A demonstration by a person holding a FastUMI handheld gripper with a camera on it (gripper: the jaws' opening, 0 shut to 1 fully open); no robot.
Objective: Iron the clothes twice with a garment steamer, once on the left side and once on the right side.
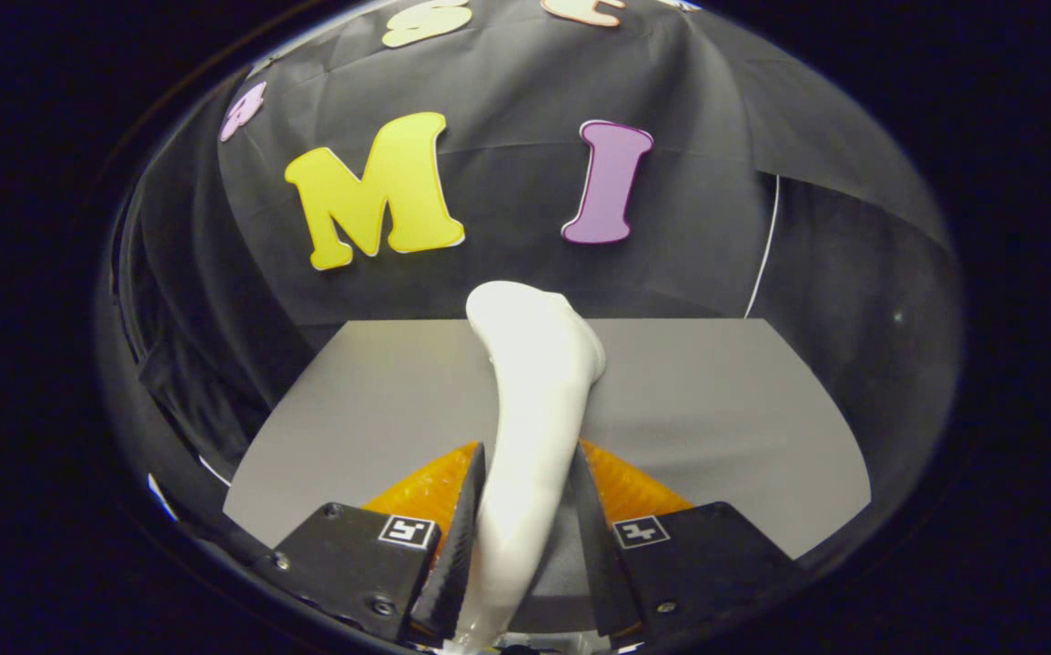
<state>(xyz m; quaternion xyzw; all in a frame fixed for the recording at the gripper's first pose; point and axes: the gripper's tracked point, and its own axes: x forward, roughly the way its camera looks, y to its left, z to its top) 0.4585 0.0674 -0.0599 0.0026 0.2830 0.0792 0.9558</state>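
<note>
Claw (525, 473) clamped on the white garment steamer handle (534, 391), both fingers pressing it, above the grey counter (716, 409).

The garment steamer (534, 400) looks like smooth white plastic with a soft gloss, and light reflects along its curved body. The gripper (525, 473) has both fingers pressed on the steamer's handle; the fingers (463, 518) show a finely ribbed, matt face where they meet it. Their housing looks like matt hard plastic with small metal screws. The tabletop (716, 409) is a plain grey surface, matt and smooth, like a laminate board. Behind it the booth's wall (507, 273) is black cloth, matt, with soft folds and wrinkles.
</note>
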